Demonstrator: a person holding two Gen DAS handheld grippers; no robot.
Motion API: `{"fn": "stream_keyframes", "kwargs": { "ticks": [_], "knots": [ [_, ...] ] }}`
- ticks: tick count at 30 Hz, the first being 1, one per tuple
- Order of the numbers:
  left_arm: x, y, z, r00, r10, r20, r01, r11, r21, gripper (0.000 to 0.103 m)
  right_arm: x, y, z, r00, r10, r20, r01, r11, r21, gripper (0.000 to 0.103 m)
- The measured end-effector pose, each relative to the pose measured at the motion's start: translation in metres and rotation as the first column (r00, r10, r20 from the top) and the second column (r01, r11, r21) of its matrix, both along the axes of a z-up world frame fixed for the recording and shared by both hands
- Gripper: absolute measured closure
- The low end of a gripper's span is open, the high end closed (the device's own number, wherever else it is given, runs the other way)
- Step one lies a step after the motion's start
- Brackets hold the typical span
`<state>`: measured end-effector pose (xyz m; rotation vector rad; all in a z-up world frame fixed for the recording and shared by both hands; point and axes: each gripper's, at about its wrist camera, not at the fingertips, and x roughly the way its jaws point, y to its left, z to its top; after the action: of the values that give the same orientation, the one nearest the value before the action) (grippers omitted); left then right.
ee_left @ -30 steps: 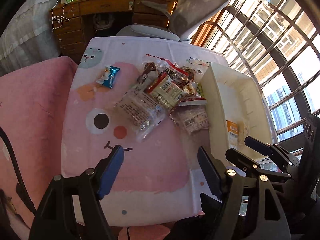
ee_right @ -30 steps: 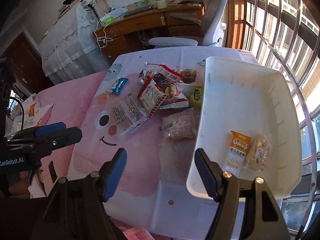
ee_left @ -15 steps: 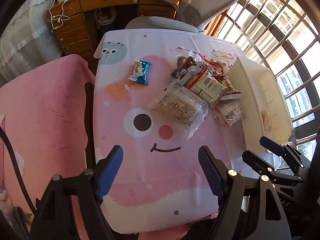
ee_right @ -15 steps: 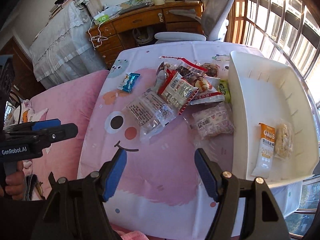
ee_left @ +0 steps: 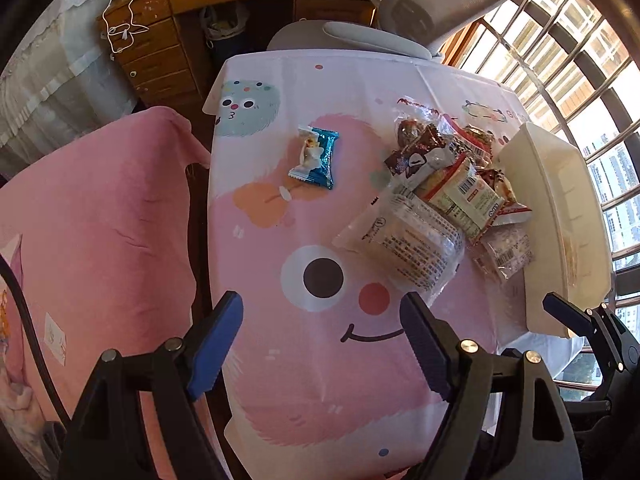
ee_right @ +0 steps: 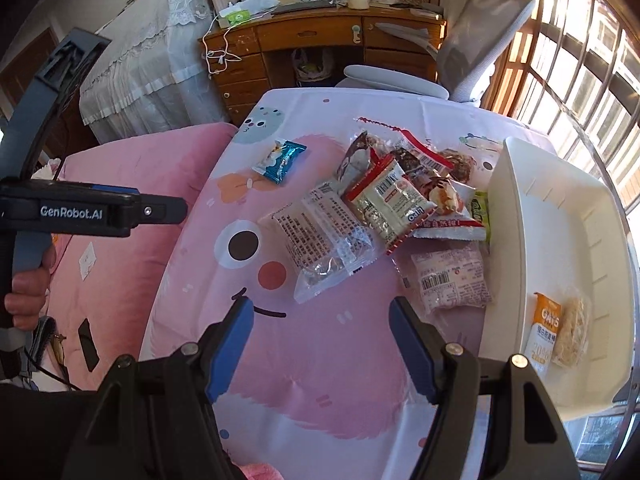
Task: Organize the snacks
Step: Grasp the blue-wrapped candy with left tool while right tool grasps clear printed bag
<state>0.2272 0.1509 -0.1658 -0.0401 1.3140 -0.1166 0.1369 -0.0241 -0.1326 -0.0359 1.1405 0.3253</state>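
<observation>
A pile of snack packets [ee_right: 394,196] lies on the pink cartoon tablecloth [ee_right: 320,352], left of a white bin [ee_right: 560,224]. A clear printed packet [ee_right: 324,240] is nearest me; a pale packet [ee_right: 450,278] lies against the bin's wall. A blue packet [ee_right: 280,160] lies apart at the far left. The bin holds an orange oat bar [ee_right: 544,334] and a pale snack [ee_right: 572,332]. My right gripper [ee_right: 322,312] is open and empty above the cloth. My left gripper [ee_left: 320,308] is open and empty; the pile [ee_left: 452,192], blue packet [ee_left: 316,156] and bin [ee_left: 560,208] show there.
A pink blanket [ee_right: 132,208] covers the bed left of the table. A wooden desk [ee_right: 320,36] and a grey office chair [ee_right: 472,40] stand behind the table. Barred windows [ee_right: 580,60] run along the right. The left gripper body [ee_right: 88,210] is at the right view's left edge.
Both grippers have drifted left and slightly closer over the table; the snacks and bin sit further right in both views. Both stay open. No snack has moved.
</observation>
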Motion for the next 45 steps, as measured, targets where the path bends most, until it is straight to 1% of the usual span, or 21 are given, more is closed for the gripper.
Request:
{"fn": "stream_keyframes", "kwargs": {
  "ticks": [3,6,9,16,18,21,23,25,28,32,35,45],
  "knots": [
    [0.016,-0.003,-0.007,1.000,0.006,-0.013,-0.006,1.000,0.010,0.021,0.012,0.006,-0.007,0.999,0.041,0.005,-0.041,0.999,-0.005,0.032],
    [0.034,-0.006,-0.016,1.000,0.005,-0.022,-0.004,0.999,0.037,0.020,0.024,0.012,-0.016,0.996,0.088,0.015,-0.088,0.996,-0.013,0.032],
    [0.052,-0.009,-0.027,0.999,0.009,-0.034,-0.008,0.999,0.048,0.018,0.036,0.018,-0.026,0.992,0.122,0.024,-0.122,0.992,-0.027,0.032],
    [0.094,-0.014,-0.058,0.998,0.002,-0.066,0.003,0.997,0.082,0.017,0.062,0.033,-0.058,0.980,0.198,-0.002,-0.198,0.978,-0.067,0.031],
    [0.104,-0.015,-0.067,0.997,0.003,-0.071,0.004,0.996,0.091,0.017,0.069,0.037,-0.068,0.977,0.212,-0.016,-0.213,0.975,-0.065,0.027],
    [0.119,-0.016,-0.079,0.997,0.002,-0.075,0.006,0.995,0.103,0.017,0.078,0.043,-0.080,0.974,0.223,-0.037,-0.225,0.972,-0.063,0.023],
    [0.128,-0.015,-0.087,0.997,0.003,-0.077,0.005,0.994,0.108,0.017,0.081,0.048,-0.086,0.972,0.233,-0.031,-0.235,0.969,-0.071,0.020],
    [0.135,-0.015,-0.094,0.996,0.005,-0.084,0.004,0.994,0.107,0.017,0.084,0.052,-0.090,0.968,0.251,-0.022,-0.252,0.964,-0.088,0.019],
    [0.145,-0.016,-0.103,0.996,0.007,-0.090,0.002,0.994,0.105,0.017,0.089,0.057,-0.099,0.963,0.266,-0.036,-0.268,0.959,-0.095,0.016],
    [0.154,-0.015,-0.113,0.996,0.010,-0.091,0.000,0.994,0.107,0.017,0.095,0.060,-0.109,0.962,0.267,-0.057,-0.271,0.958,-0.094,0.016],
    [0.160,-0.013,-0.119,0.995,-0.005,-0.100,0.016,0.994,0.107,0.017,0.098,0.060,-0.114,0.961,0.268,-0.070,-0.274,0.957,-0.098,0.016],
    [0.175,-0.015,-0.127,0.997,-0.018,-0.078,0.027,0.993,0.115,0.017,0.107,0.064,-0.125,0.959,0.272,-0.079,-0.278,0.957,-0.079,0.016]
  ]
}}
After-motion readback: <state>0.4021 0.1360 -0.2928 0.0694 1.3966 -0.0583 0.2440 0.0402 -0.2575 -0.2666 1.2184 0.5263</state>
